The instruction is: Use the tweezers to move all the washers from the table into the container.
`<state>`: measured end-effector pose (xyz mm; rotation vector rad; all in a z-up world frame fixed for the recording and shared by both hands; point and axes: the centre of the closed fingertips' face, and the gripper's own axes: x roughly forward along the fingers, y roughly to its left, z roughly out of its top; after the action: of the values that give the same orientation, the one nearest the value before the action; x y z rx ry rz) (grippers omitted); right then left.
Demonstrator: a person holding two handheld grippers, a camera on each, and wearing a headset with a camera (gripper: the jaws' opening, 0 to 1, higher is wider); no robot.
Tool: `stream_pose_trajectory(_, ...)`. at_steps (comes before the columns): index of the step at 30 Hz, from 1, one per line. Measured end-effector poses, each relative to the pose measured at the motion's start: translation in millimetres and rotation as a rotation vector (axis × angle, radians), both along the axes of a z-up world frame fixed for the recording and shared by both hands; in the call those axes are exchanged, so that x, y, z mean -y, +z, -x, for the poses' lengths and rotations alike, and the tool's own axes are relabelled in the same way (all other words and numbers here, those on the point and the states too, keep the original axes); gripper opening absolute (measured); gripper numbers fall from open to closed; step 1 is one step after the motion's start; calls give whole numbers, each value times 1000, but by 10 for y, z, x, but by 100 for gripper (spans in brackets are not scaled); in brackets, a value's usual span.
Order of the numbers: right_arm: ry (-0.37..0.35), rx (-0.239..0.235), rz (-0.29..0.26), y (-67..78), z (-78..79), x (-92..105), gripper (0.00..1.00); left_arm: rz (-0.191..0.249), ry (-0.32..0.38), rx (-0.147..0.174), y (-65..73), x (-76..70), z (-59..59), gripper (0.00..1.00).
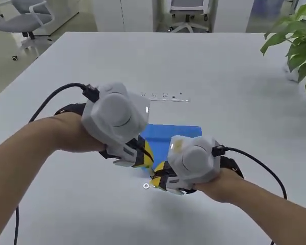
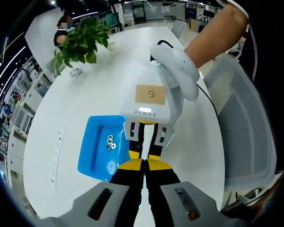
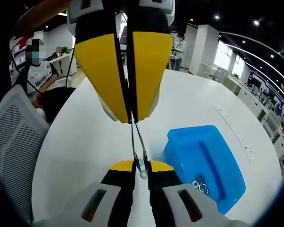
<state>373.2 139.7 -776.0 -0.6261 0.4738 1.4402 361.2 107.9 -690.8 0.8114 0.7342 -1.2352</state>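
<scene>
Tweezers over a washer beside the blue container

The left gripper (image 3: 131, 120) is clamped on the tweezers (image 3: 138, 146). The right gripper (image 3: 141, 166) is narrow, pinching their tips at a washer (image 3: 143, 174) on the table (image 1: 194, 66), just beside the container (image 3: 217, 156). More washers (image 2: 110, 142) lie inside the container.

We see a wide white worktop (image 1: 219, 76) beneath both tools. A blue container (image 1: 171, 131) sits on it just beyond the left tool (image 2: 144, 161) and the right tool (image 3: 141, 166). One washer (image 1: 146, 186) lies on the bare surface just beside the right tool's tip. Farther beyond the tools we make out a thin row of small marks (image 1: 163, 96), too small to tell what they are. A leafy plant (image 2: 80, 40) stands well apart, on the right tool's side.
</scene>
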Motion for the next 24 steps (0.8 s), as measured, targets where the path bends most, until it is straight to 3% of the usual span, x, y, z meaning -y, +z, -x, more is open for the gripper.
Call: stream_pose_trajectory(24, -17, -52, 14, -186, -22, 12, 12, 1, -2, -44, -183, 12, -57, 5)
